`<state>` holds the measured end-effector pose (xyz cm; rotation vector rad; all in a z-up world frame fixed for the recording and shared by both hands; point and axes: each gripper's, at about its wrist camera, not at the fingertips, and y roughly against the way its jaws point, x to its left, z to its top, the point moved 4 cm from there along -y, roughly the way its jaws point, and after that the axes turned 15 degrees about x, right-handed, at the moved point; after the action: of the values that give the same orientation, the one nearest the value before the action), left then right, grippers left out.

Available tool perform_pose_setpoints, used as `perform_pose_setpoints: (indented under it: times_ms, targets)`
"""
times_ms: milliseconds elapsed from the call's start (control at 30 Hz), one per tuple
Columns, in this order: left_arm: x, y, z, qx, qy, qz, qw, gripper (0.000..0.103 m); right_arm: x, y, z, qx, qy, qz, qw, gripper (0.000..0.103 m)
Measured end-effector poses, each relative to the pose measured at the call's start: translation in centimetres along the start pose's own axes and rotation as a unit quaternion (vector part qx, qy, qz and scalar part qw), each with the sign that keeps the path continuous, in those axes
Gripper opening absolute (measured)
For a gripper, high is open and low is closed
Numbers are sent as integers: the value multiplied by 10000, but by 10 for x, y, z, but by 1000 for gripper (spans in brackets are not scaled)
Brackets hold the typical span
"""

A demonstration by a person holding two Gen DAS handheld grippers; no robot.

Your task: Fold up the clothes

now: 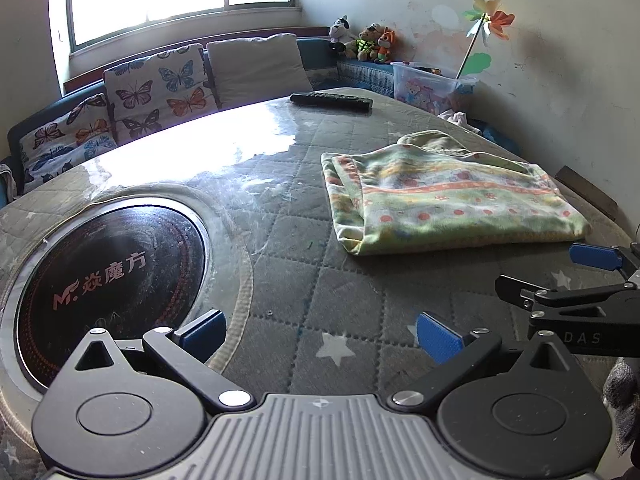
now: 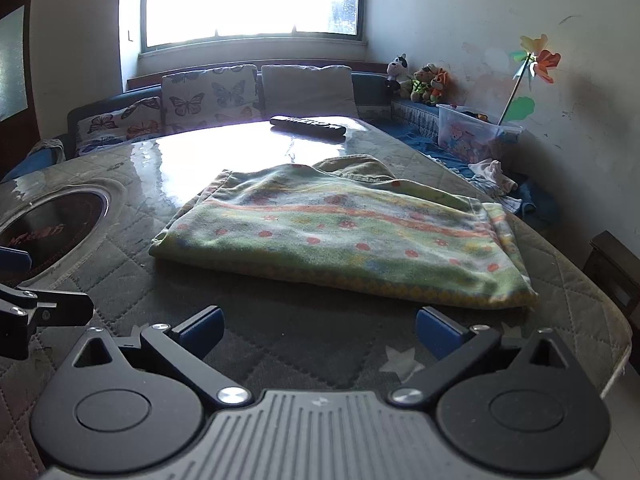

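A folded green cloth with orange dots and stripes lies on the quilted table cover, right of centre; it fills the middle of the right wrist view. An olive garment pokes out from under its far edge. My left gripper is open and empty, low over the table, short of the cloth's near left corner. My right gripper is open and empty just before the cloth's near edge. The right gripper's blue pad shows in the left wrist view; part of the left gripper shows at the left edge of the right wrist view.
A round black induction hob is set into the table at left. A black remote lies at the far edge. Butterfly cushions, plush toys, a plastic box and a pinwheel sit behind. The table edge drops off at right.
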<state>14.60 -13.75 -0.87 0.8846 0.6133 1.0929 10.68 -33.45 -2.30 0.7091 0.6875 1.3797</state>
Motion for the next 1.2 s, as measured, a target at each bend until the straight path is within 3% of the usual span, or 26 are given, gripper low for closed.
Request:
perform_pose_setpoints:
  times_ms: [1200]
  targets:
    - [-17,17,-41,-171,-60,58,9998,103,6,26,-27,-207,-44,-9,9998,103]
